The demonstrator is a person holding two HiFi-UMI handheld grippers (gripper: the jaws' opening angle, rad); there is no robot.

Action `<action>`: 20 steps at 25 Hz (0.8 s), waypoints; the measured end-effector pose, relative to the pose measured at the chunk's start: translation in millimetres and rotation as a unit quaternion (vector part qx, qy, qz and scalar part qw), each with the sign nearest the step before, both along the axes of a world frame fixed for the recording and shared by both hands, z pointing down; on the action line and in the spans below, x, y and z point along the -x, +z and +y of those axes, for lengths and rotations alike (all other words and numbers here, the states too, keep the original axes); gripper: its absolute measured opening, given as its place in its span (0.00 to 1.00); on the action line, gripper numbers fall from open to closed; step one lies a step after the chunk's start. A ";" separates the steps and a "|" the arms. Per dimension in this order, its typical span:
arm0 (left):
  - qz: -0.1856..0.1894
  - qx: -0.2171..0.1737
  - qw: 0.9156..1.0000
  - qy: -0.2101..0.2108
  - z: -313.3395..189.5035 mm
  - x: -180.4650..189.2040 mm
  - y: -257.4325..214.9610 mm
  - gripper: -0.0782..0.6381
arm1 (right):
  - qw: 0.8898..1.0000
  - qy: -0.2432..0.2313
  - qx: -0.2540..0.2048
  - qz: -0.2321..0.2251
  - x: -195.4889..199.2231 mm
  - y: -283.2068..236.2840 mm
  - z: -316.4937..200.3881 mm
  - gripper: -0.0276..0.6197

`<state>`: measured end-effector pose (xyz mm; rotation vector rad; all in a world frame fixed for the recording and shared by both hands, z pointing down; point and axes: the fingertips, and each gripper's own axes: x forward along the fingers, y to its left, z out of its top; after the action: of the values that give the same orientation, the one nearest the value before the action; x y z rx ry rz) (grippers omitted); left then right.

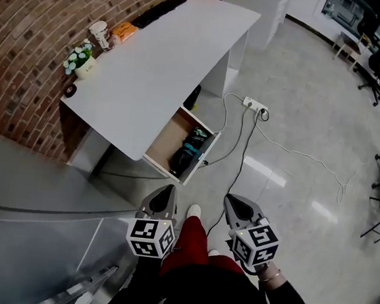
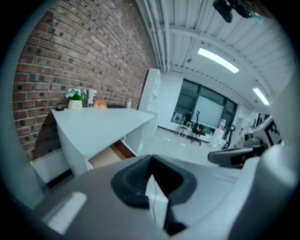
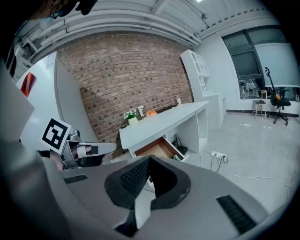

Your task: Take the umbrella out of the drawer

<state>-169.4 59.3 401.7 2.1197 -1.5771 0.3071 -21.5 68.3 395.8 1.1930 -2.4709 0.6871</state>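
Under the white desk [image 1: 158, 59] a wooden drawer [image 1: 171, 140] stands pulled out. A folded dark umbrella [image 1: 191, 148] with teal markings lies in the drawer's right side. My left gripper [image 1: 168, 192] and right gripper [image 1: 229, 202] hover side by side over the floor, short of the drawer and apart from it, both shut and empty. The left gripper view shows my left gripper [image 2: 151, 183] with its jaws together and the drawer [image 2: 110, 157] beyond them. In the right gripper view my right gripper [image 3: 149, 169] is shut too, with the drawer [image 3: 157, 149] and a bit of the umbrella [image 3: 177, 158] ahead.
A potted flower [image 1: 79, 59], a cup [image 1: 99, 34], an orange item [image 1: 123, 31] and a dark flat object [image 1: 159, 11] sit along the desk's brick-wall side. A power strip [image 1: 255, 105] with cables lies on the floor. A grey metal surface [image 1: 31, 233] is at my left.
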 end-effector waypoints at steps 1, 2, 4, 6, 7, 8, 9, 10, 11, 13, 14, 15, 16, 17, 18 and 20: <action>-0.001 0.005 1.000 0.002 -7.0 3.6 2.7 0.12 | 1.000 0.000 0.003 0.001 4.7 1.3 -7.4 0.04; -0.002 0.010 1.000 0.003 -13.2 6.8 5.5 0.12 | 1.000 0.000 0.006 0.002 9.0 2.5 -14.0 0.04; -0.002 0.019 1.000 0.008 -25.0 11.9 10.6 0.12 | 1.000 -0.001 0.012 0.004 16.8 4.9 -25.5 0.04; -0.004 0.023 1.000 0.013 -37.6 16.5 14.6 0.12 | 1.000 -0.001 0.015 0.006 23.9 6.7 -37.2 0.04; -0.005 0.025 1.000 0.015 -44.2 19.0 16.0 0.12 | 1.000 -0.001 0.016 0.007 27.1 7.5 -42.9 0.04; -0.006 0.026 1.000 0.017 -50.5 21.3 17.1 0.12 | 1.000 0.000 0.017 0.008 29.7 8.2 -48.4 0.04; -0.007 0.027 0.999 0.018 -56.5 23.5 18.2 0.12 | 1.000 0.001 0.018 0.010 31.9 9.0 -53.4 0.04; -0.006 0.029 0.999 0.019 -61.8 25.4 19.3 0.12 | 1.000 0.001 0.019 0.012 33.6 9.9 -58.0 0.04; -0.006 0.031 0.999 0.020 -66.7 27.3 20.6 0.12 | 1.000 0.002 0.021 0.014 35.2 10.9 -62.2 0.04; -0.005 0.035 0.999 0.023 -75.4 31.0 23.3 0.12 | 1.000 0.005 0.024 0.017 38.4 12.4 -70.4 0.04; -0.004 0.037 0.999 0.025 -79.5 32.9 24.8 0.12 | 0.999 0.008 0.025 0.018 40.2 12.8 -74.7 0.04; -0.003 0.039 0.999 0.026 -83.7 34.8 26.2 0.12 | 0.999 0.010 0.026 0.019 42.4 13.1 -79.1 0.04; -0.002 0.041 0.999 0.028 -87.7 36.6 27.6 0.12 | 0.999 0.011 0.027 0.020 44.9 13.5 -83.4 0.04; -0.002 0.042 0.999 0.031 -91.7 38.1 28.9 0.12 | 0.999 0.012 0.028 0.020 47.4 14.1 -87.4 0.04; -0.001 0.044 0.998 0.034 -95.4 39.0 30.2 0.12 | 0.999 0.013 0.029 0.021 49.8 15.0 -91.1 0.04; 0.000 0.047 0.998 0.042 -102.7 39.1 33.2 0.12 | 0.999 0.013 0.032 0.024 53.8 17.3 -98.1 0.04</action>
<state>-208.4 -43.4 434.9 2.1162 -1.4472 0.4029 -75.3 -29.8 413.1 1.2046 -2.3795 0.7306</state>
